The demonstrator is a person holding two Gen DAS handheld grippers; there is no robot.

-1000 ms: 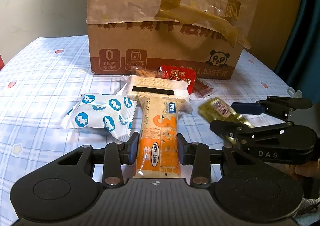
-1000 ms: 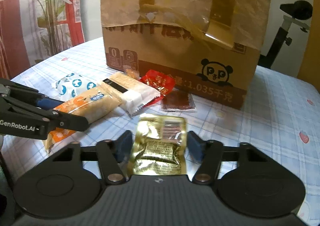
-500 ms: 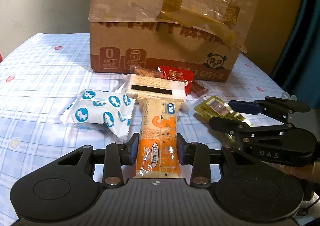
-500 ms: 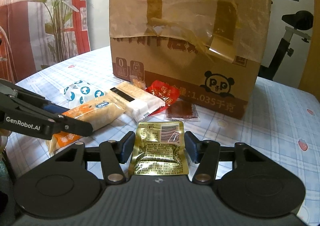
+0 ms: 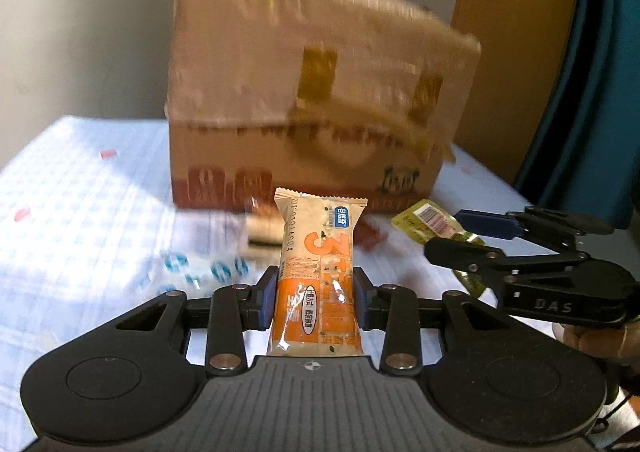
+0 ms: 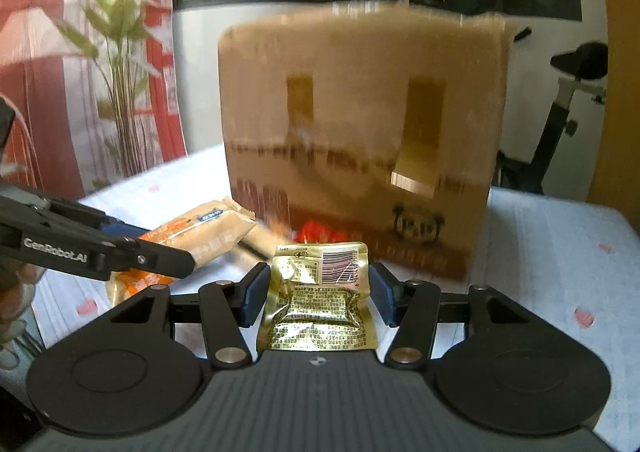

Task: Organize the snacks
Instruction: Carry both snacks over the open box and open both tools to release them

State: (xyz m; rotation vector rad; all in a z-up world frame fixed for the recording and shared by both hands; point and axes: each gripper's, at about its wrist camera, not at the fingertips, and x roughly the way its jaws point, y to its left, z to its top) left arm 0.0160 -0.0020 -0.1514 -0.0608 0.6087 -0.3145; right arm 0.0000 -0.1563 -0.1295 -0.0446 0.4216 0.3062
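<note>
Left gripper (image 5: 315,301): your fingers are clamped on the orange-and-beige plastic-wrapped snack bar (image 5: 318,276), which sticks out past the tips, lifted off the table.
Right gripper (image 6: 319,296): your fingers pinch the crinkled gold foil pouch (image 6: 320,304) between the blue pads.
Ahead of both: the taped brown cardboard box (image 6: 360,140), blurred.
Beneath: a white checked tablecloth (image 5: 80,212).

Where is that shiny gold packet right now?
The gold packet is clamped in the right tool, lifted in front of the cardboard box. In the left wrist view it shows at right, beside the orange snack bar in the left tool.
</note>
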